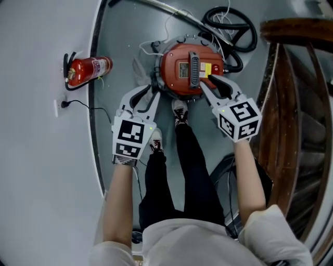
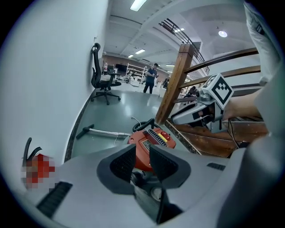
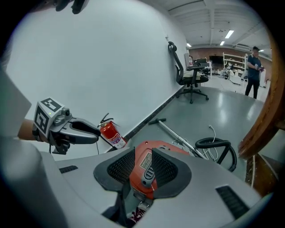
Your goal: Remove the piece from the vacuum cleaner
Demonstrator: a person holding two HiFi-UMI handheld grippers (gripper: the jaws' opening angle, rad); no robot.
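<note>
A round red vacuum cleaner (image 1: 179, 70) with a black top handle (image 1: 194, 70) stands on the grey floor in front of the person's shoes. My left gripper (image 1: 148, 93) points down at its left edge, jaws open with nothing between the pads. My right gripper (image 1: 209, 83) points at its right edge, also open and holding nothing. In the left gripper view the vacuum cleaner (image 2: 153, 139) lies beyond the open left gripper (image 2: 141, 160). In the right gripper view the vacuum cleaner (image 3: 156, 146) shows through the gap of the right gripper (image 3: 142, 162). Whether the tips touch it I cannot tell.
A black hose (image 1: 231, 26) coils behind the vacuum, and a metal wand (image 1: 171, 9) lies on the floor. A red fire extinguisher (image 1: 88, 70) stands by the white wall at the left. A wooden railing (image 1: 291, 104) runs along the right. An office chair (image 2: 104, 75) and a person (image 2: 151, 78) are far off.
</note>
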